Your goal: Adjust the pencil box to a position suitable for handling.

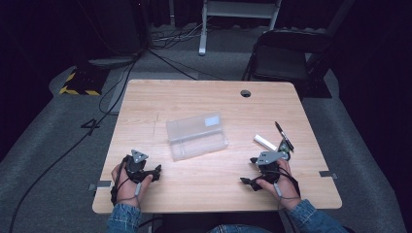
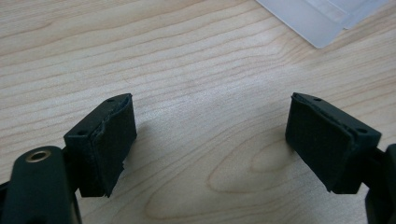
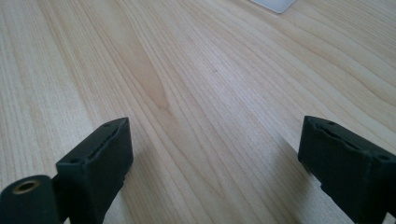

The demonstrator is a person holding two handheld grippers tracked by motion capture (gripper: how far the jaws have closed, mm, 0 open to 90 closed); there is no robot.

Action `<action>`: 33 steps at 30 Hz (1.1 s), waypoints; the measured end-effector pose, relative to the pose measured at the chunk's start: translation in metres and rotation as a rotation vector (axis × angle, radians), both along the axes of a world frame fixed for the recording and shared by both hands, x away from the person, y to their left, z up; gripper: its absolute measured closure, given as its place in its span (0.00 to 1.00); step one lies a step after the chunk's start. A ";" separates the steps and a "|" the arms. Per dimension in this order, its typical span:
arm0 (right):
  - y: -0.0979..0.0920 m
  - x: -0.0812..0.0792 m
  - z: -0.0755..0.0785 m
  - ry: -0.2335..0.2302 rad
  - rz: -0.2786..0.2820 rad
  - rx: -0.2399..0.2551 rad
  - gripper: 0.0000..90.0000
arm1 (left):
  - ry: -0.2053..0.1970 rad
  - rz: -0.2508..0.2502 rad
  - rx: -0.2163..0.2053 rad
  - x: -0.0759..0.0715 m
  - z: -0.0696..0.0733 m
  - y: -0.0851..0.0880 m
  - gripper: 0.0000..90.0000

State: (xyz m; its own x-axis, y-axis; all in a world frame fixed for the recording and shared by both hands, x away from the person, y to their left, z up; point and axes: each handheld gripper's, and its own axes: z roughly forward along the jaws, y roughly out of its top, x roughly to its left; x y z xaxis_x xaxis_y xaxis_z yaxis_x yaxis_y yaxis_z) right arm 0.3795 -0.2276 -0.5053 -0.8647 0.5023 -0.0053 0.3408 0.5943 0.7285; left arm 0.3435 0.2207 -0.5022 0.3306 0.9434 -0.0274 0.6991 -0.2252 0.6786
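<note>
Case cut off at the frame edge in both claw views.
Left claw (image 2: 210,140) and right claw (image 3: 215,163) rest released, empty, on the bench (image 1: 209,194); case (image 1: 197,136) lies between, farther out.

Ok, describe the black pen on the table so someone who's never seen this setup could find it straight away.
Start at the light wooden table and go to its right side, just beyond the person's right hand. Three small things lie there together: a white stick, a small greenish item and the black pen. The pen is the dark, thin one, lying farthest right at a slant.
</note>
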 end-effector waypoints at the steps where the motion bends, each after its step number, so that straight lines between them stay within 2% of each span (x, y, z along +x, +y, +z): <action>1: 0.000 0.000 0.000 0.000 0.000 0.001 0.11 | 0.012 -0.010 -0.008 0.001 0.002 0.000 0.21; 2: 0.000 0.000 0.000 0.000 0.001 0.001 0.12 | 0.020 -0.016 -0.021 0.001 0.003 0.000 0.25; 5: 0.000 -0.001 0.000 -0.005 0.003 0.000 0.12 | 0.011 -0.019 -0.060 0.001 0.010 0.000 0.25; 9: 0.000 -0.001 0.000 -0.004 0.010 0.001 0.12 | -0.020 -0.023 -0.065 0.003 0.024 -0.003 0.26; 16: -0.001 -0.001 0.000 -0.003 0.026 0.001 0.12 | -0.028 -0.054 -0.067 0.009 0.037 -0.006 0.27; 23: -0.001 -0.001 0.000 -0.003 0.028 -0.001 0.12 | -0.046 -0.060 -0.074 0.018 0.042 -0.006 0.26; 26: -0.001 -0.001 0.000 -0.001 0.033 0.003 0.12 | -0.044 -0.058 -0.087 0.025 0.044 -0.008 0.25; 33: -0.001 0.000 0.000 -0.002 0.033 0.001 0.12 | -0.030 -0.066 -0.084 0.036 0.042 -0.013 0.24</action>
State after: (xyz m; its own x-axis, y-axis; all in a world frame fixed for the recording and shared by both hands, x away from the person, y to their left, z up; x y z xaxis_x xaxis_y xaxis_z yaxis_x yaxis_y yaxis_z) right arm 0.3790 -0.2283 -0.5054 -0.8807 0.4736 -0.0068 0.3192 0.6042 0.7301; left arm 0.3797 0.2075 -0.4598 0.3935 0.9145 -0.0943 0.6639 -0.2117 0.7173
